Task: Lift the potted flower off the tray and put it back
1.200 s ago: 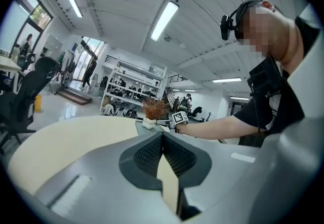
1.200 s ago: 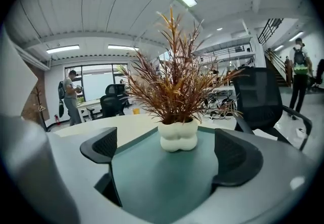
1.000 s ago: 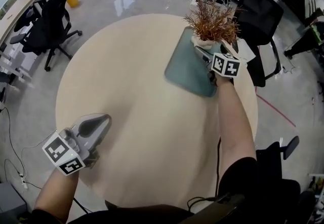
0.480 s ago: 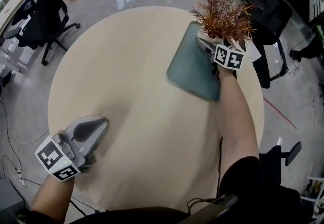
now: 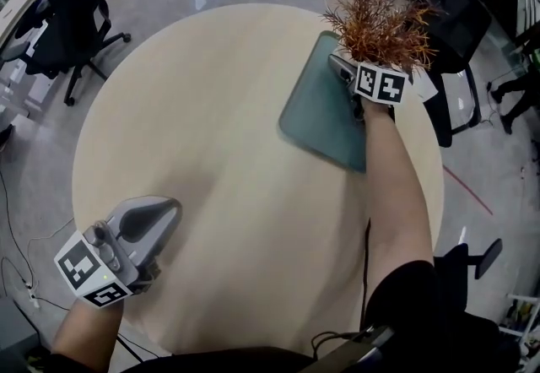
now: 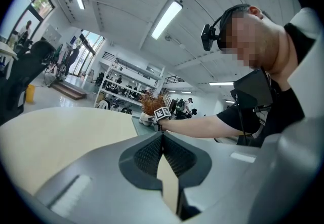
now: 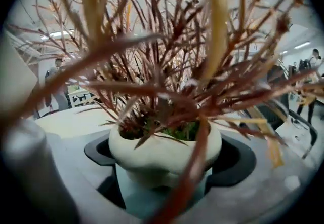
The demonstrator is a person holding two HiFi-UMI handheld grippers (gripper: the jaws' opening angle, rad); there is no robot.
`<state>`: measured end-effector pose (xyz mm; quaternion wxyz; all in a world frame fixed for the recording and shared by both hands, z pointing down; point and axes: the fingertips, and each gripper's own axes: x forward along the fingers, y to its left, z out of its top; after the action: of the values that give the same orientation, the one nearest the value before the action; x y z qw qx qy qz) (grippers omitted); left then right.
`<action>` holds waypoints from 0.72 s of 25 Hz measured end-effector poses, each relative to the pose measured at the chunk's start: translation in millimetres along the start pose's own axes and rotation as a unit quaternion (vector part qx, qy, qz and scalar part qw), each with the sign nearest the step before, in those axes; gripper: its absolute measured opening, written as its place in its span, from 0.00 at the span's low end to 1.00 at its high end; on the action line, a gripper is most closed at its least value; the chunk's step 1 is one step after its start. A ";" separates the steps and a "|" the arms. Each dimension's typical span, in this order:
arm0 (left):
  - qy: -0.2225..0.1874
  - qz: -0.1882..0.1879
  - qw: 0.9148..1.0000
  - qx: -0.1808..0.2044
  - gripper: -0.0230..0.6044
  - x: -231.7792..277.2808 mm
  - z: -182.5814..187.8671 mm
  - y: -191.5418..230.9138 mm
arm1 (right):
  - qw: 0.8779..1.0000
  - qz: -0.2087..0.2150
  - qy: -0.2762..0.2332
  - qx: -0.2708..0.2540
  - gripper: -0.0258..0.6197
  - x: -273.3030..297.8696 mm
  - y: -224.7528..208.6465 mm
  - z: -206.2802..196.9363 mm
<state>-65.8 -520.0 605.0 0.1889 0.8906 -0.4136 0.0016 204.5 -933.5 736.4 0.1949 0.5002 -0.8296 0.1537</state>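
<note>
Right fingers (image 7: 238, 159) mid-closure, potted flower (image 7: 164, 152) between

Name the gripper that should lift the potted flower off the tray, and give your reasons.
Right. The right gripper has the potted flower between its closing jaws, with the pot standing on the tray. The left gripper is shut and empty at the near edge of the table, far from the tray.

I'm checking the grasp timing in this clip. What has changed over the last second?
The right gripper moved in on the potted flower. Its jaws now flank the pot and are closing, though they are not clearly clamped yet. The pot still stands on the tray. The left gripper stayed by the near edge of the table, jaws together.
</note>
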 end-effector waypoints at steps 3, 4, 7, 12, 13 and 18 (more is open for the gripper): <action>-0.002 0.002 1.000 0.003 0.04 2.7 -3.1 1.7 | 1.000 -0.004 0.006 0.007 0.87 4.4 -2.4 -2.0; -0.002 0.003 1.000 0.004 0.04 3.9 -3.6 2.8 | 1.000 -0.003 0.006 0.008 0.87 4.6 -2.9 -2.1; 0.000 0.008 1.000 0.004 0.04 5.8 -4.5 9.1 | 1.000 0.005 0.005 0.009 0.86 2.6 -2.3 -1.7; 0.002 0.020 1.000 0.000 0.04 9.6 -8.8 20.1 | 1.000 0.011 -0.007 0.003 0.87 -3.5 1.4 0.6; 0.003 0.020 1.000 -0.001 0.04 11.3 -8.7 20.4 | 1.000 0.013 -0.010 0.000 0.87 -5.6 2.2 1.5; 0.001 0.016 1.000 0.002 0.04 15.6 0.5 16.7 | 0.999 0.037 -0.020 -0.008 0.86 -18.2 14.3 9.3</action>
<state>-67.9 -541.5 612.6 0.1872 0.8845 -0.4273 0.0060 197.9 -917.2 718.7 0.1761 0.4705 -0.8525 0.1445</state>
